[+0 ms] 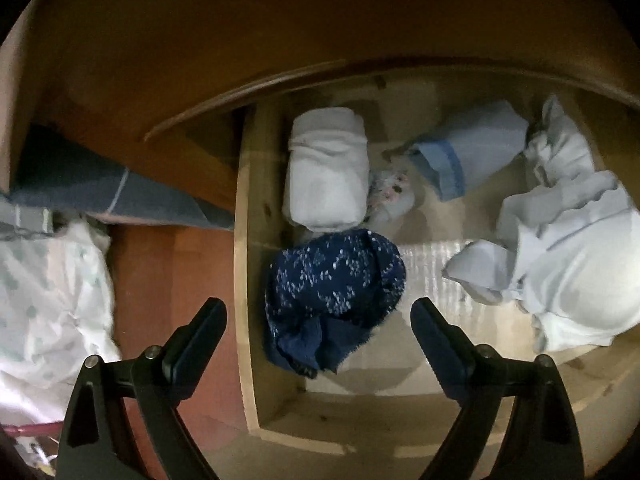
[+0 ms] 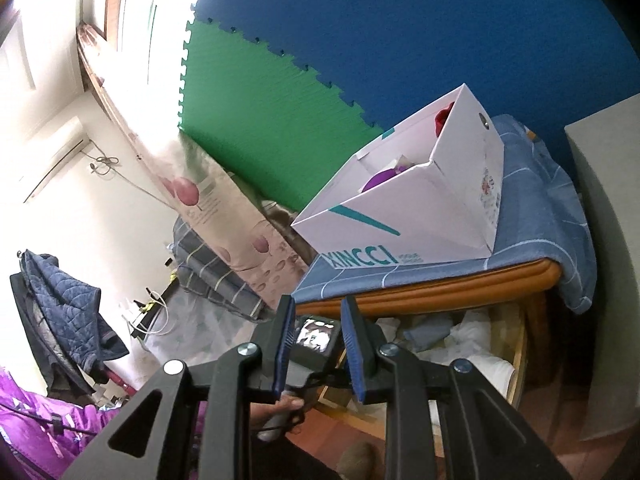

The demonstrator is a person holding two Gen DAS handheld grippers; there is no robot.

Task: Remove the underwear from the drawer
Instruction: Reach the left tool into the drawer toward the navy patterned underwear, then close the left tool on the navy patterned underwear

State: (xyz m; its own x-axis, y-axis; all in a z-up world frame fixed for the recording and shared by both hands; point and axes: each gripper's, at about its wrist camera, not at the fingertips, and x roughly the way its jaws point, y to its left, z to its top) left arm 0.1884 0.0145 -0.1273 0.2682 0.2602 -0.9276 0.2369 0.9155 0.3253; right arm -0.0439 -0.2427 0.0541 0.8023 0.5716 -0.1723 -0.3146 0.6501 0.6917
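In the left wrist view I look down into an open wooden drawer (image 1: 244, 280). A crumpled navy underwear with white flecks (image 1: 336, 280) lies at its near left. My left gripper (image 1: 318, 308) hangs open just above it, one finger on each side, touching nothing. Behind it sit a rolled white garment (image 1: 326, 168), a folded light-blue one (image 1: 468, 148) and a small floral piece (image 1: 390, 194). A loose white pile (image 1: 572, 260) fills the right side. My right gripper (image 2: 317, 304) points across the room, its pads a narrow gap apart with nothing between them.
The orange bed frame (image 1: 280, 80) overhangs the drawer's back. A white cardboard box (image 2: 400, 208) stands on the blue checked sheet (image 2: 532, 232) above the drawer (image 2: 516, 344). Patterned white bedding (image 1: 52, 300) lies on the red floor (image 1: 168, 280) to the left. A grey cabinet (image 2: 600, 240) stands on the right.
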